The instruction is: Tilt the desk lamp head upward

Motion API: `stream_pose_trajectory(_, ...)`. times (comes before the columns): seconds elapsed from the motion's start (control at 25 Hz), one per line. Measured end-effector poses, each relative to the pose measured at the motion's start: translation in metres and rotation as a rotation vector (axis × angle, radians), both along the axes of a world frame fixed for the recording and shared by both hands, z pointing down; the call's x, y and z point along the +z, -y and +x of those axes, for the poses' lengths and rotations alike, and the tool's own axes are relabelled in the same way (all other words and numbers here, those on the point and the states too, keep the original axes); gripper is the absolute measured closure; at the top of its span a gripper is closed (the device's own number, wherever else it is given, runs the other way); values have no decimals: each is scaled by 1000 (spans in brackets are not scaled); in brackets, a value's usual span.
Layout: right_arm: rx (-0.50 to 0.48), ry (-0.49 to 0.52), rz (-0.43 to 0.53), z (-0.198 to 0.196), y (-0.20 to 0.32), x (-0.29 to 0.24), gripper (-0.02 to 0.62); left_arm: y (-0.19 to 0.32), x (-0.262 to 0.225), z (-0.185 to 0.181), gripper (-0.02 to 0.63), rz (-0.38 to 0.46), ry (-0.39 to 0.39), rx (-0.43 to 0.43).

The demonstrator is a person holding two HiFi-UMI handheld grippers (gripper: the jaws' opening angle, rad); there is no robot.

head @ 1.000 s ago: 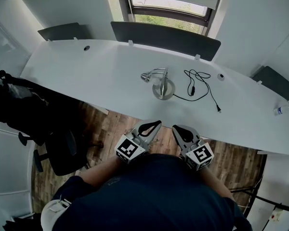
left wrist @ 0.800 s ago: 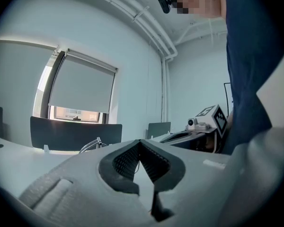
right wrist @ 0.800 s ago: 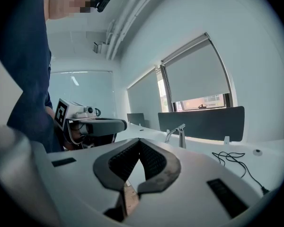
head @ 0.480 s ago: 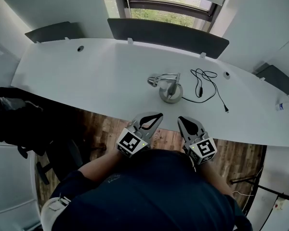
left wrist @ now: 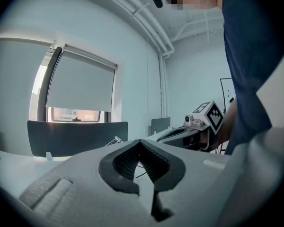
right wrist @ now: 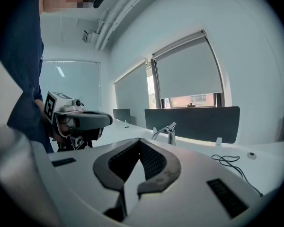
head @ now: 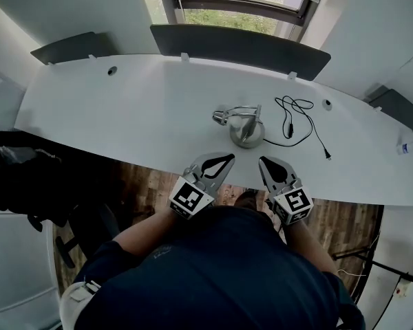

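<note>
The lamp point(head: 248, 130) stands near the front edge of the worktop point(head: 124, 105), its round base just past the two grippers and its head point(head: 220, 117) reaching out on a thin arm toward the left of the head view, so it is well placed to be met from the person's side. Its cable point(head: 297, 113) lies loose and unplugged to the right of the base, out of the way of any approach to the head. The left gripper point(head: 228, 159) and right gripper point(head: 263, 163) are held side by side at the worktop's near edge, both pointing at the lamp, apart from it and touching nothing. Each one's jaws are pressed together with nothing between them, as each gripper view shows. This looks like a ready stance before the reach. I judge that the left gripper, being nearer the head, is the likelier one to lift it, while the right could steady the base. A dark screen point(head: 241, 42) runs along the far edge below the window, and a small bottle point(head: 407, 148) sits far off to the right. No brand or writing can be read. The cubes on the grippers bear only black-and-white square patterns, and the bottle's label is too small to make out.
</note>
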State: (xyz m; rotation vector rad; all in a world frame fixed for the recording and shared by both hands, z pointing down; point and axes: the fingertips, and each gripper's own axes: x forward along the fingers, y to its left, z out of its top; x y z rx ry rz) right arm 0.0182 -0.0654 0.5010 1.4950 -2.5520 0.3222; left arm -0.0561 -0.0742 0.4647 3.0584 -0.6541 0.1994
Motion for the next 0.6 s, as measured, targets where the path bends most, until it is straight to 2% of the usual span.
stream_pose_trajectory(0.28, -25, 10, -30, 13, 27, 9, 584, 25, 6, 4, 600, 38, 65, -61)
stream_pose_trajectory(0.4, -38, -9, -46, 19, 41, 16, 584, 39, 16, 5, 600, 33, 105, -99)
stream_pose_trajectory(0.6, -56, -34, -100, 28, 59, 40, 584, 66, 38, 10, 600, 10, 119, -154)
